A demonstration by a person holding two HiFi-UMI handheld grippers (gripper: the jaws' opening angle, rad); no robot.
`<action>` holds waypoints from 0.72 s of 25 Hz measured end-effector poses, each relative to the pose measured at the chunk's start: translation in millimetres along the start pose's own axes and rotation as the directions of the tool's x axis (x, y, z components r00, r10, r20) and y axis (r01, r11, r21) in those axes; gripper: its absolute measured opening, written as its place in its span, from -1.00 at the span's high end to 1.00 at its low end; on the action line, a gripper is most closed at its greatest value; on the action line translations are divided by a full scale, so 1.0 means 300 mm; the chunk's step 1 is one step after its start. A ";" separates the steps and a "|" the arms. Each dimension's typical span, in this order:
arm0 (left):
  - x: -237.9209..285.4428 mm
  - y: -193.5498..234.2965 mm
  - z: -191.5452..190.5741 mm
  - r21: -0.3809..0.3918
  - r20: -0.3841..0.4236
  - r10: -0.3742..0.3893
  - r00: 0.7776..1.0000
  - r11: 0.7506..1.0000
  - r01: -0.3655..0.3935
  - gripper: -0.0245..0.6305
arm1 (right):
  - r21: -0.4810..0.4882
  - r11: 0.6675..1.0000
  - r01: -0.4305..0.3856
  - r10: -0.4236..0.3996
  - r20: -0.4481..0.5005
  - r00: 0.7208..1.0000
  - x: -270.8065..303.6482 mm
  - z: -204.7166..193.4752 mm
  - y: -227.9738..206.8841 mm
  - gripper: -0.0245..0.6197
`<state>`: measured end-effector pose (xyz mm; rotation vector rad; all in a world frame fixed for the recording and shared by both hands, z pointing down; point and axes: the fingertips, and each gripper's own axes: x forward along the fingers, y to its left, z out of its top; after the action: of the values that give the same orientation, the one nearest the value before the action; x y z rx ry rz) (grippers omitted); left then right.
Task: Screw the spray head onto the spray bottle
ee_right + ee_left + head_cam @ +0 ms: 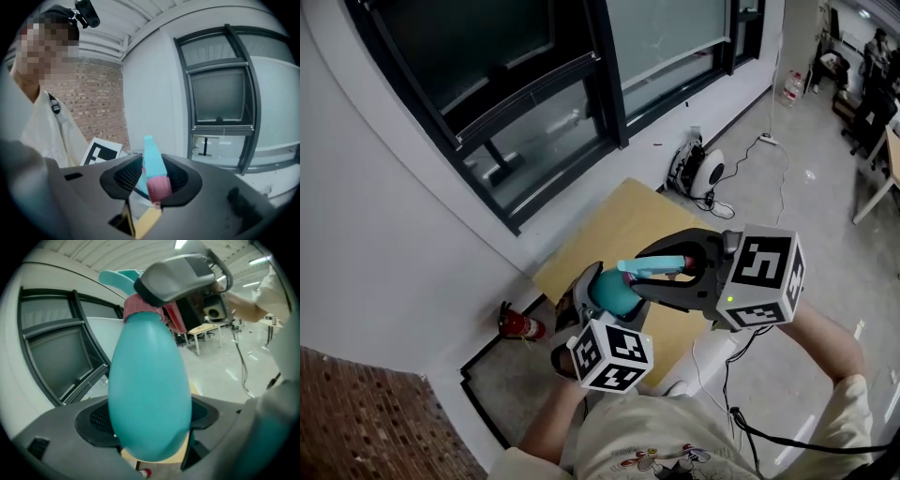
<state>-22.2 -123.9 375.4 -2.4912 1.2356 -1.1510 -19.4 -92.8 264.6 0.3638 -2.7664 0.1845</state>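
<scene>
Bottle (150, 394): smooth teal egg shape, clamped between the left gripper's (151, 426) jaws.
Spray head (153, 165): teal plastic, pink collar, seemingly on the bottle's neck, pinched by the right gripper (151, 180).

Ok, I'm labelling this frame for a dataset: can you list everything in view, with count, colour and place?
spray bottle: one, teal, above the table, in the left gripper
spray head: one, teal with a pink collar, at the bottle's neck, in the right gripper
table: one, light wood, below the grippers, near the window
window: one, dark frame, along the white wall
fire extinguisher: one, red, floor by the wall
appliance: one, white, floor under the window
cables: a few, white and black, floor beside the appliance
left gripper: one, dark grey, shut on the spray bottle
right gripper: one, dark grey, shut on the spray head
</scene>
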 end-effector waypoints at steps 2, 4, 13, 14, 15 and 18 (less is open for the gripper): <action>0.019 0.033 -0.011 -0.010 -0.015 0.095 0.995 0.995 -0.096 -0.38 | 0.073 0.994 0.081 -0.082 0.012 0.997 0.012 -0.007 -0.025 0.53; 0.038 0.059 -0.022 -0.015 -0.026 0.156 0.987 0.988 -0.156 -0.38 | 0.138 0.980 0.146 -0.149 0.015 0.989 0.023 -0.015 -0.051 0.53; 0.078 0.026 0.019 -0.187 0.080 0.067 0.995 0.981 -0.051 -0.38 | 0.276 0.949 0.149 -0.169 0.051 0.984 0.045 -0.015 -0.062 0.29; 0.078 0.024 0.027 -0.200 0.093 0.059 0.994 0.979 -0.040 -0.38 | 0.265 0.953 0.144 -0.164 0.053 0.985 0.045 -0.014 -0.055 0.23; 0.078 0.024 0.034 -0.208 0.103 0.054 0.993 0.978 -0.032 -0.38 | 0.254 0.957 0.143 -0.162 0.055 0.985 0.045 -0.013 -0.051 0.19; 0.074 0.024 0.046 -0.216 0.123 0.042 0.992 0.976 -0.015 -0.38 | 0.213 0.965 0.155 -0.170 0.057 0.984 0.042 -0.011 -0.043 0.15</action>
<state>-8.9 -147.5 375.4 -2.6411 1.4240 -0.8785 -26.3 -107.6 273.2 0.6619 -2.7796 0.4283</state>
